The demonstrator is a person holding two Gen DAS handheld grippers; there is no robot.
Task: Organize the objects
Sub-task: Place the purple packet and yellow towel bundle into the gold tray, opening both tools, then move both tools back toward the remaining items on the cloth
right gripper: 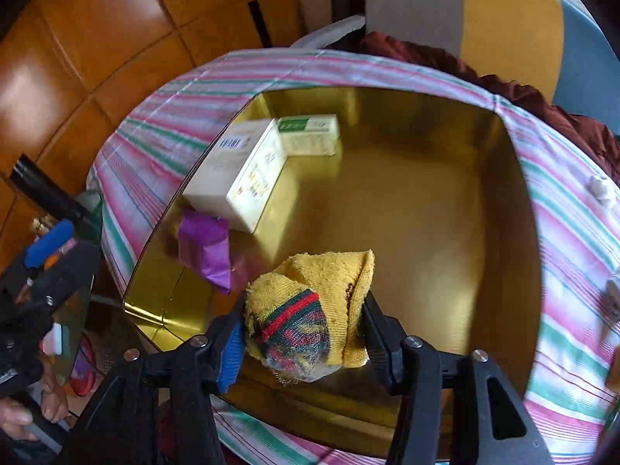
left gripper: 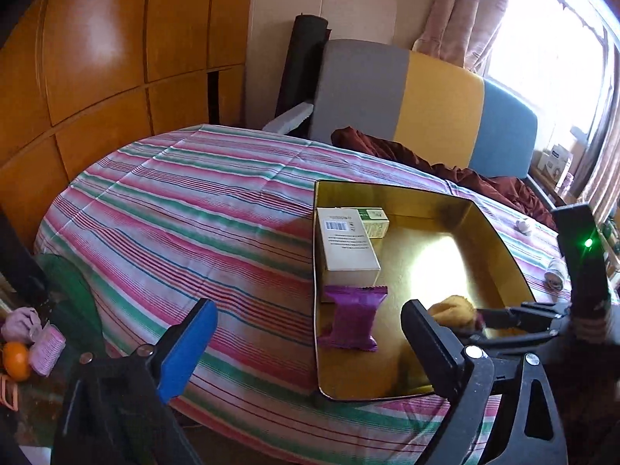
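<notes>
Both tools are black plastic frames with slotted arms and round silver screw heads at the pivots. On the left gripper [left gripper: 310, 343] one finger carries a blue pad [left gripper: 188, 348]; the other looks plain black. The right gripper [right gripper: 304, 335] shows the same blue pad and black partner. A green light [left gripper: 588, 243] glows on its body. A bare hand [right gripper: 29, 410] grips a handle, sleeve unclear.

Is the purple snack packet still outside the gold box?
No, the purple snack packet lies inside the gold box, just in front of the white carton.
</notes>
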